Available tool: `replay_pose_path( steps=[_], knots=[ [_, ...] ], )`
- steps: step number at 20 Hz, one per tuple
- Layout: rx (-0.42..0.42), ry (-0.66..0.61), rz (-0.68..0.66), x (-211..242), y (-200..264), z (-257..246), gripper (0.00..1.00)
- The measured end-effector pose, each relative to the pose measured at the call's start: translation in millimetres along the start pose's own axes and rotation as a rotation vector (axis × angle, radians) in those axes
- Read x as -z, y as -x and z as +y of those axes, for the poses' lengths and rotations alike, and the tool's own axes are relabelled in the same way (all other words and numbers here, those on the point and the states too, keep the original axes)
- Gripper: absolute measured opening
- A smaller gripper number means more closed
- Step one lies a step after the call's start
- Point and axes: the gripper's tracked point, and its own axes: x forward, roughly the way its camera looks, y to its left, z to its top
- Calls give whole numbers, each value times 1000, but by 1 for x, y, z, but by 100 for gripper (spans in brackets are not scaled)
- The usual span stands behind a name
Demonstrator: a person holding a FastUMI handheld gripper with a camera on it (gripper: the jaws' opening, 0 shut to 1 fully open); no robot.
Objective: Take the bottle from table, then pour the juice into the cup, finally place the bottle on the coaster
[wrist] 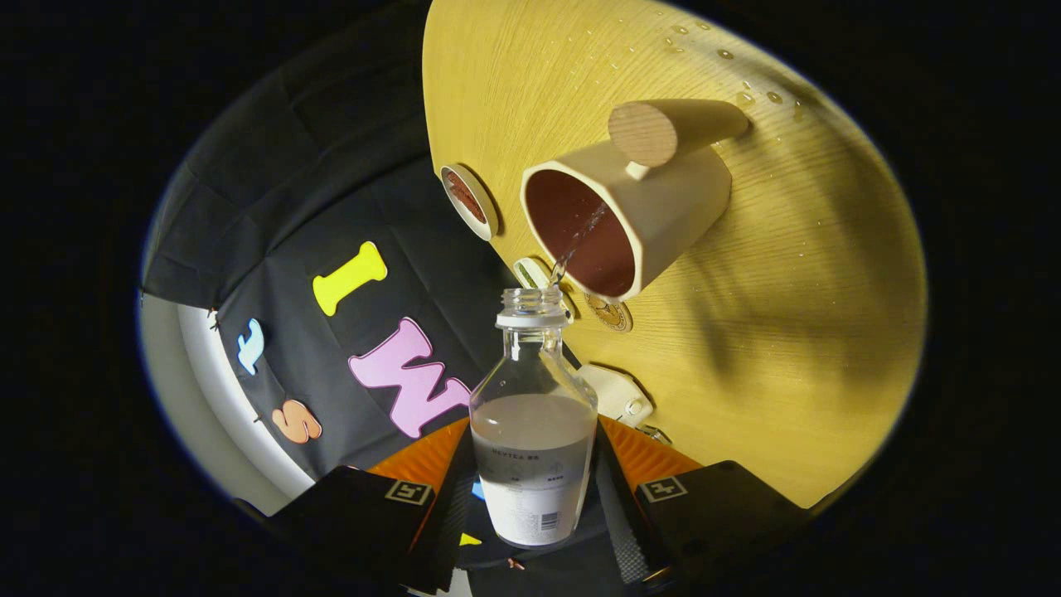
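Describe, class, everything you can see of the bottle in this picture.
The bottle is clear, glass or plastic by its look, with rounded shoulders, a short threaded neck, a white collar ring and no cap. A white printed label wraps its lower body. It is partly filled with pale liquid. The gripper jaws press on it from both sides. It is tilted toward the cup, and a thin stream runs from its mouth into the cup's opening. The bottle touches nothing else.
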Motion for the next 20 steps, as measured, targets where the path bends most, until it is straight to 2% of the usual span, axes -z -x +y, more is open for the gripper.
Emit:
replay_pose_path(
  steps=[7,20],
  knots=[
    [-16,-74,-3,3,-3,8,75],
    [-28,-128,8,7,-6,18,75]
  ],
)
